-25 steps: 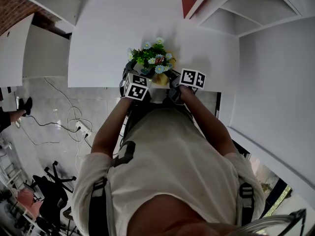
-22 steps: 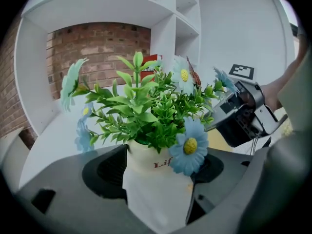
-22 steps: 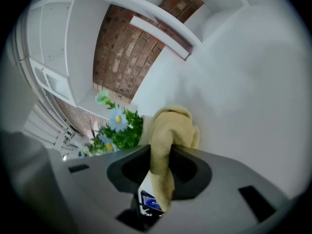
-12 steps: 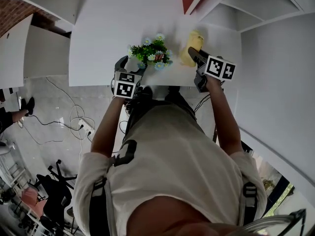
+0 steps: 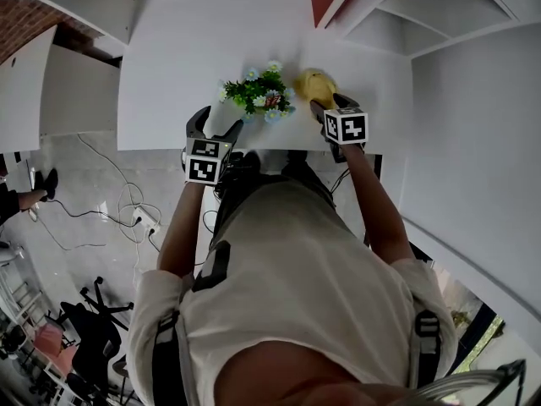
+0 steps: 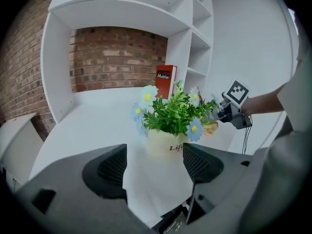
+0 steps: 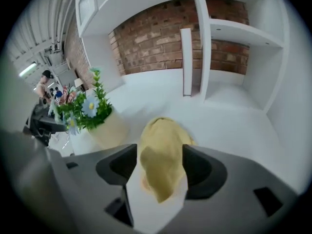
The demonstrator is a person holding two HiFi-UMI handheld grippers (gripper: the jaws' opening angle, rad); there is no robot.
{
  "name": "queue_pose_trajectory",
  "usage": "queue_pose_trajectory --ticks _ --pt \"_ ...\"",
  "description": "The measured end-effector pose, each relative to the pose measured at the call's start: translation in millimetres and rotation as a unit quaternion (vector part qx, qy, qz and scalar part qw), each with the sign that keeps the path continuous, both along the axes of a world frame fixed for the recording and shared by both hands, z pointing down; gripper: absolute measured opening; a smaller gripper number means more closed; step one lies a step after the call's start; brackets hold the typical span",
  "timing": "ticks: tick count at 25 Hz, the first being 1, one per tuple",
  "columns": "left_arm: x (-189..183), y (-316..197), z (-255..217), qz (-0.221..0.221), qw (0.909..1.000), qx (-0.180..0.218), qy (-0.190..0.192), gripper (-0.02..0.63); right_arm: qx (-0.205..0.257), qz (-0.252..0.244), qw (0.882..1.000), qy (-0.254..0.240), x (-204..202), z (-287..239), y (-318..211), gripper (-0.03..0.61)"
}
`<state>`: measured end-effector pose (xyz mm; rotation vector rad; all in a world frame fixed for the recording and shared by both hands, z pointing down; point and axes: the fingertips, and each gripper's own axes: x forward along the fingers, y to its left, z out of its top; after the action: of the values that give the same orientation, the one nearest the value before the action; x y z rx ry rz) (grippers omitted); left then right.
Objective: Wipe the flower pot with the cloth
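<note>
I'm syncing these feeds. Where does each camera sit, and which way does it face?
Head view: on the person's head, steeply down at the table, flower pot and cloth; torso, arms, left gripper, right gripper show.
Left gripper view: on that gripper, along open, empty jaws toward the pot.
Right gripper view: along jaws just opened, cloth between them.
Shared: every view shows pot and cloth.

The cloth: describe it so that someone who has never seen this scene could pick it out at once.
On the white table, near its front edge, stands a pot of blue and white flowers. The cloth lies just right of it in the head view, between the jaws of the right gripper, which have just been opening. It is the only yellow, crumpled thing there.
</note>
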<state>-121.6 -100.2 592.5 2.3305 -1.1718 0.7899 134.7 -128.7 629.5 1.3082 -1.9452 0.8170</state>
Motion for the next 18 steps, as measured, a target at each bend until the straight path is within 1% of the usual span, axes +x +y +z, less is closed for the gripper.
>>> queue_pose_trajectory --ticks 3,4,5,6,7,8,9,10,11,12,13,14,15,16,18 --pt "-7 2 -7 -0.001 1.0000 0.008 0.005 0.350 0.028 0.021 0.999 -0.007 11 -21 -2 0.298" --pt "-9 1 -12 0.000 0.9999 0.013 0.008 0.350 0.042 0.028 0.999 -0.021 11 -35 -3 0.296" --pt "-11 1 -18 0.003 0.9997 0.022 0.009 0.350 0.056 0.032 0.997 -0.046 7 -52 -3 0.290" --pt "-13 1 -25 0.008 0.9994 0.033 0.006 0.349 0.068 0.031 0.994 -0.083 -2 -71 -1 0.262" --pt "-15 0 -32 0.017 0.9989 0.045 0.001 0.348 0.076 0.026 0.988 -0.130 -16 -90 2 0.211" --pt "-15 1 -39 0.028 0.9981 0.055 -0.003 0.348 0.079 0.020 0.980 -0.182 -31 -108 6 0.178" --pt "-14 3 -45 0.043 0.9972 0.061 -0.005 0.348 0.077 0.015 0.970 -0.232 -45 -123 10 0.138" --pt "-11 5 -51 0.059 0.9961 0.066 -0.003 0.348 0.075 0.010 0.958 -0.275 -58 -137 15 0.056" --pt "-8 8 -57 0.073 0.9948 0.071 0.000 0.345 0.074 0.004 0.947 -0.312 -70 -149 21 0.014" --pt "-6 10 -64 0.084 0.9934 0.078 0.003 0.270 0.074 -0.006 0.937 -0.342 -82 -161 27 0.011" --pt "-6 12 -71 0.090 0.9922 0.086 0.005 0.131 0.074 -0.016 0.926 -0.369 -93 -171 34 0.011" --pt "-5 15 -78 0.097 0.9911 0.091 0.010 0.043 0.072 -0.025 0.918 -0.390 -104 -179 41 0.011" --pt "-3 20 -85 0.110 0.9898 0.089 0.021 0.021 0.067 -0.032 0.910 -0.407 -114 -186 48 0.011" --pt "1 27 -91 0.128 0.9877 0.081 0.039 0.021 0.062 -0.038 0.905 -0.418 -124 -191 55 0.011" --pt "9 44 -101 0.162 0.9816 0.061 0.080 0.021 0.055 -0.054 0.903 -0.423 -143 -195 70 0.011"
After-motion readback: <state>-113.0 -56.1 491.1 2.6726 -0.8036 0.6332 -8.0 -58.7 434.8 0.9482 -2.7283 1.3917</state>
